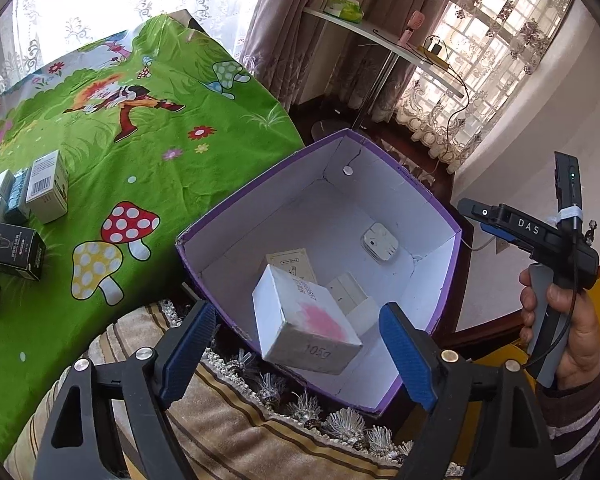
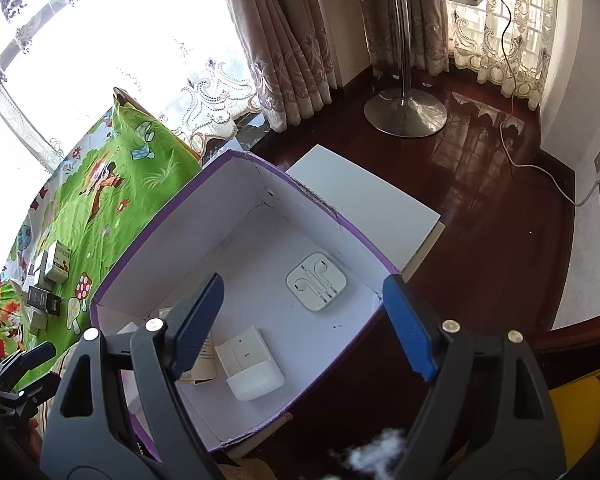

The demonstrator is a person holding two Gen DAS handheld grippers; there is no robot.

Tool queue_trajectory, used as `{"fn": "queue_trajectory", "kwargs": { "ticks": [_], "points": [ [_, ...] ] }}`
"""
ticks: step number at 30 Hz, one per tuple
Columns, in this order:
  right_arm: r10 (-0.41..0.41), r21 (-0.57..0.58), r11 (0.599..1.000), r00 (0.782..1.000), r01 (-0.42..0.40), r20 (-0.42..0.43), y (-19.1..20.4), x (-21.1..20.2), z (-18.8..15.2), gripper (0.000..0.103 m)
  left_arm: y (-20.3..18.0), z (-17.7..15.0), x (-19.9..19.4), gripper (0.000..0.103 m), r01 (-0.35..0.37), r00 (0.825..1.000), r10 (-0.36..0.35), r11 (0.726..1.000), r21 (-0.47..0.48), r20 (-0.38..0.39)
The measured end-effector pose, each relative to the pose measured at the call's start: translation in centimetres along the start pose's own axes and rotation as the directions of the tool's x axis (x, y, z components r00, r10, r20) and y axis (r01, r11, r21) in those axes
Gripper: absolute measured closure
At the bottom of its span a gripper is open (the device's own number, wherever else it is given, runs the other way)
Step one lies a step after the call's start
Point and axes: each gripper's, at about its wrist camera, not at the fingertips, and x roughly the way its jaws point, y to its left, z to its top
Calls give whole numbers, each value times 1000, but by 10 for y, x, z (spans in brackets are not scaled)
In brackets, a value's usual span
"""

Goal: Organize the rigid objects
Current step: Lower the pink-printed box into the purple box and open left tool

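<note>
Nearest to the lens: left tool [image 1: 300, 344], blue pads spread wide, pinching nothing. Between them, not touched by either pad, a tilted white carton [image 1: 306, 322], seemingly just let go and dropping into the purple box [image 1: 260, 184] below. Already inside on the bottom: an earphone case [image 2: 317, 287], a small white box [image 2: 249, 362] and a paper card [image 1: 290, 262]. Right tool [image 2: 302, 328] also spread and empty, above the same box. More cartons [image 1: 46, 186] waiting on the green worktop [image 1: 160, 128], probably next for collecting, since the box stands close beside the edge for a short carry.
</note>
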Motion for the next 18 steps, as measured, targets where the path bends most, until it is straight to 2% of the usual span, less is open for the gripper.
{"fn": "queue_trajectory", "kwargs": {
  "ticks": [5,11,15,18],
  "points": [
    [0,-27,1000,1000,0,11,7,-7,1,19,18,-6,-19,18,-8,999,9,999,-38,39],
    [17,-66,998,1000,-17,7,24,-10,-1,18,59,-21,-50,18,-22,995,35,991,-135,91],
    [25,-99,995,1000,-25,-3,42,-12,-4,18,94,-37,-78,18,-38,988,70,975,-218,141],
    [40,-143,989,999,-41,-9,62,-16,-7,18,123,-53,-100,18,-43,980,99,953,-301,175]
  ]
}}
